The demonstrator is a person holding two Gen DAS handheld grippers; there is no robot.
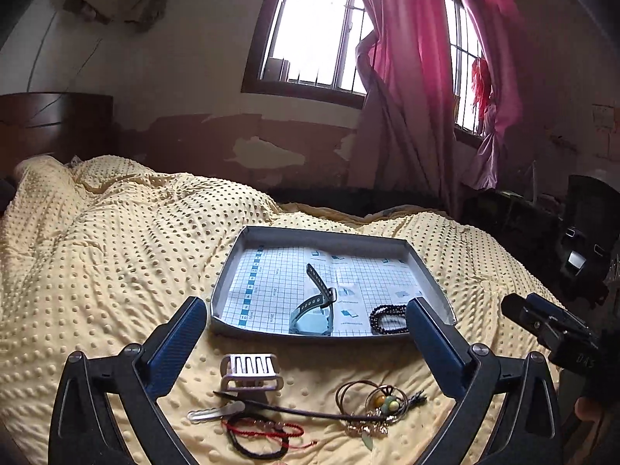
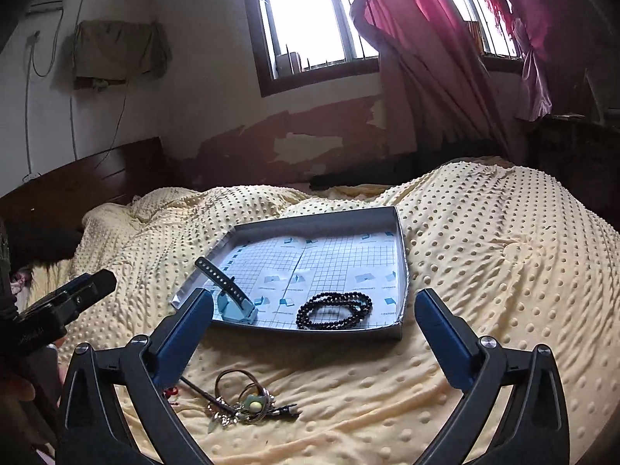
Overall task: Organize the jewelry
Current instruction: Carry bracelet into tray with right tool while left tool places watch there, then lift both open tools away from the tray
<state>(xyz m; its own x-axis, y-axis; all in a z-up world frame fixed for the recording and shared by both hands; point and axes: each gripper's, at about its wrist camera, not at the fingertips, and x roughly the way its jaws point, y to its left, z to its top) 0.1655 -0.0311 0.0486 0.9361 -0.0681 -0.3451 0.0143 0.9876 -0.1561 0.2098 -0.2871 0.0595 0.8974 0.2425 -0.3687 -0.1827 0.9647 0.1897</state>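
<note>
A grey shallow tray (image 1: 428,271) (image 2: 401,244) with grid paper lies on the bed. Inside it are a grey-blue watch (image 1: 316,306) (image 2: 232,302) and a black bead bracelet (image 1: 385,317) (image 2: 333,310). On the blanket in front of the tray lie a silver hair clip (image 1: 251,372), a silver barrette (image 1: 215,412), a dark stick (image 1: 294,410), a red-and-black cord bracelet (image 1: 259,436) and a pendant cluster (image 1: 381,403) (image 2: 248,403). My left gripper (image 1: 304,304) hovers open above these loose pieces. Over the tray's near edge my right gripper (image 2: 314,296) is open and empty.
The yellow dotted blanket (image 1: 116,255) (image 2: 484,271) covers the whole bed. A dark headboard (image 1: 54,124) stands at the far left, a peeling wall and pink curtains (image 1: 418,77) behind. The other gripper's body shows at each view's side (image 1: 550,329) (image 2: 58,302).
</note>
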